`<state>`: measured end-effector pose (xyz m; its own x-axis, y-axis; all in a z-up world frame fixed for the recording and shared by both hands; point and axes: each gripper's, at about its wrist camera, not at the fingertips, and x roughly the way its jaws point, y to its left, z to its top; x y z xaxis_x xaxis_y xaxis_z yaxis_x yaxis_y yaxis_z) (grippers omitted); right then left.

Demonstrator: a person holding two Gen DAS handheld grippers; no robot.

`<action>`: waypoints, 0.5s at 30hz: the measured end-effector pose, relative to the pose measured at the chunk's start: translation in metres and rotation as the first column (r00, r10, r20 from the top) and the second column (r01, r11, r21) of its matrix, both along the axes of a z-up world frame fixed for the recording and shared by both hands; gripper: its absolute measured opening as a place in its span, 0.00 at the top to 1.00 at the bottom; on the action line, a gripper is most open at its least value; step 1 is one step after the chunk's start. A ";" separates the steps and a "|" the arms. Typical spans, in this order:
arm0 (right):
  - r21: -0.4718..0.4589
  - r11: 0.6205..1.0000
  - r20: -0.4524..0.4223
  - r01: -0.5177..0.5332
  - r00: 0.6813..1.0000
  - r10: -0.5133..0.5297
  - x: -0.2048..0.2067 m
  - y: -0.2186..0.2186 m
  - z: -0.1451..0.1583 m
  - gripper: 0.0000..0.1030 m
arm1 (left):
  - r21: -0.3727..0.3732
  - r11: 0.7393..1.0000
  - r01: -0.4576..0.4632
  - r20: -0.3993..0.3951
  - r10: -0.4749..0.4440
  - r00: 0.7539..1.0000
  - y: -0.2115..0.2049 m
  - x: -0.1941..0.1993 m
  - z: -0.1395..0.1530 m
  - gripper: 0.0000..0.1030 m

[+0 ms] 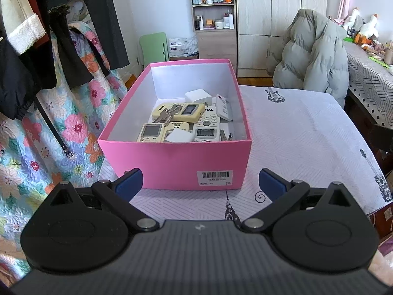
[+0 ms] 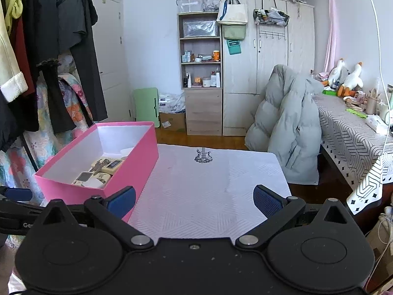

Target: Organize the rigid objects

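A pink cardboard box (image 1: 172, 164) stands on the table's white cloth (image 1: 302, 132). It holds several remote controls (image 1: 150, 133), a bunch of keys (image 1: 169, 115) and white chargers (image 1: 198, 96). My left gripper (image 1: 200, 184) is open and empty, just in front of the box's near wall. In the right wrist view the box (image 2: 137, 162) is at the left, with remotes (image 2: 108, 167) showing inside. My right gripper (image 2: 194, 200) is open and empty over the bare cloth (image 2: 208, 184), to the right of the box.
Clothes hang on a rack (image 1: 61, 49) left of the table. A chair with a grey puffer jacket (image 2: 287, 125) stands beyond the far right corner. A patterned side table (image 2: 356, 142) with toys is at the right. A shelf (image 2: 201, 73) and wardrobe stand behind.
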<state>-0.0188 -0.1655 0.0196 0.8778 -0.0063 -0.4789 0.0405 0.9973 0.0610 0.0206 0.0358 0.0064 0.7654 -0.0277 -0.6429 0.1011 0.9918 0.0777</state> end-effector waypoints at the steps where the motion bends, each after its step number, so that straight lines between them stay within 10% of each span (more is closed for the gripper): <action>1: -0.002 1.000 0.002 0.004 1.000 -0.004 0.000 0.000 0.000 0.00 | -0.003 1.000 -0.001 0.002 0.001 1.000 0.000 0.000 0.000 0.01; 15: -0.013 1.000 0.009 0.026 1.000 -0.026 0.004 -0.003 -0.008 0.00 | 0.014 0.999 -0.030 0.041 0.029 0.999 0.002 0.000 -0.006 0.00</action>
